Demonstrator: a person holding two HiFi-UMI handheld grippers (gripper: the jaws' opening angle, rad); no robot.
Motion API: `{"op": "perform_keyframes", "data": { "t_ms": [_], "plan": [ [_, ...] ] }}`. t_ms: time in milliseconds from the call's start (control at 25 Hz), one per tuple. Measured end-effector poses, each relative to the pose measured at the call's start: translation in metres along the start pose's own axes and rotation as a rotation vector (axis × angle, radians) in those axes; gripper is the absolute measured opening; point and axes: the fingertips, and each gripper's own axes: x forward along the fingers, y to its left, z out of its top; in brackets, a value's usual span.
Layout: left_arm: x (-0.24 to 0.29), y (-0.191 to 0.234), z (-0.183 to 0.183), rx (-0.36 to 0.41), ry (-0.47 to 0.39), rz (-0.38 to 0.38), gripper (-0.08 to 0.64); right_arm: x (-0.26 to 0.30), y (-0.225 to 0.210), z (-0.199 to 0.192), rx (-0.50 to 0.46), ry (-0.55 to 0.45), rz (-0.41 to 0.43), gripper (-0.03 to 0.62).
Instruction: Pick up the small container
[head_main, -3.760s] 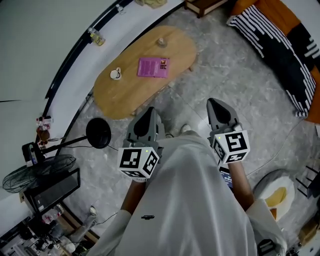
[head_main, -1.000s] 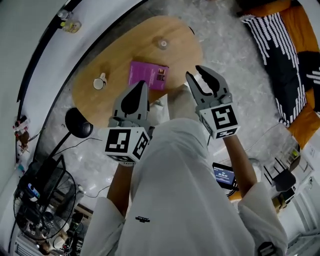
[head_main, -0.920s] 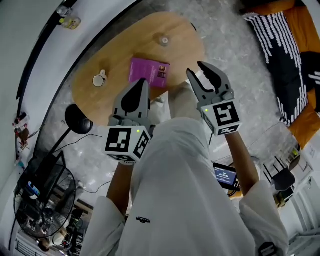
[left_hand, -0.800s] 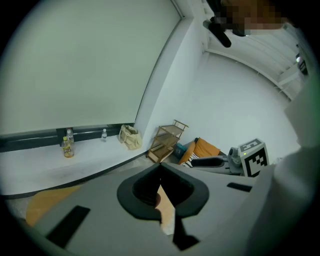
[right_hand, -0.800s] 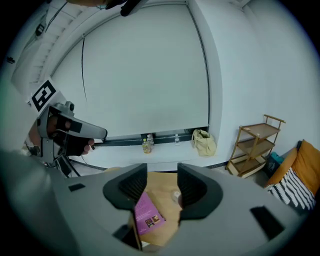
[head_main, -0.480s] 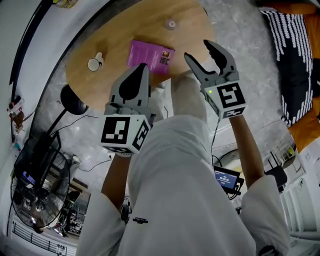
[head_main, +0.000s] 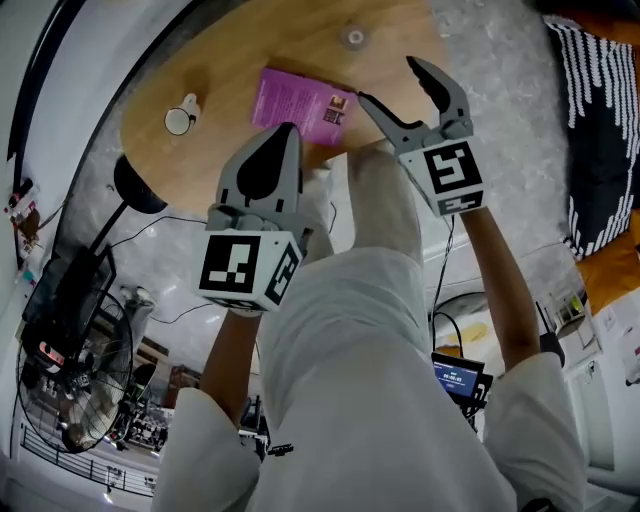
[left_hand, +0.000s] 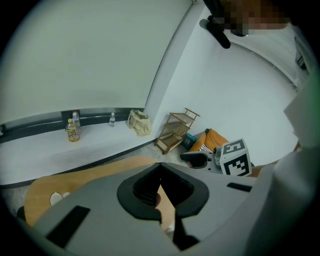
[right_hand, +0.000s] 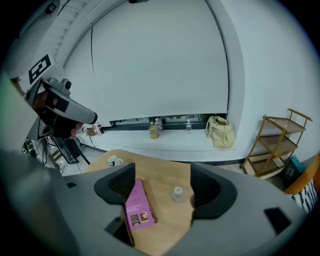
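The small container (head_main: 352, 38), a clear little jar with a pale lid, stands on the far side of the oval wooden table (head_main: 210, 60). In the right gripper view the container (right_hand: 177, 193) shows far off between the jaws. My right gripper (head_main: 392, 82) hangs over the table's near edge beside a purple book (head_main: 300, 103). Its jaws are opening with nothing between them. My left gripper (head_main: 284, 132) is shut and empty, held short of the table at the left. In its own view the left gripper (left_hand: 160, 171) has its tips touching.
A white mug (head_main: 181, 115) sits on the table's left end. Behind the table a ledge holds bottles (right_hand: 152, 130) and a cloth bag (right_hand: 220, 131), with a wooden rack (right_hand: 282, 140) at the right. A fan (head_main: 60, 370), a black lamp base (head_main: 135, 185) and a striped cushion (head_main: 600, 130) are on the floor.
The right gripper's jaws have spread wide and it has moved forward toward the table. The table has slid up in the head view. The left gripper stays shut.
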Motion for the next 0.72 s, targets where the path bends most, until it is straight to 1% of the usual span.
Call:
{"op": "perform_keyframes", "data": {
  "t_ms": [80,280,480,720],
  "plan": [
    [0.008,0.003,-0.006,-0.008,0.005,0.005,0.014,0.013,-0.003,-0.008,-0.004,0.008,0.012,0.359],
    [0.020,0.014,-0.019,-0.035,0.010,0.030,0.014,0.040,-0.010,-0.022,0.030,0.019,0.056,0.365],
    [0.034,0.027,-0.037,-0.070,0.018,0.057,0.014,0.070,-0.018,-0.036,0.006,0.034,0.061,0.396],
    [0.048,0.033,-0.052,-0.098,0.035,0.064,0.014,0.100,-0.025,-0.050,-0.007,0.055,0.065,0.417]
  ]
}}
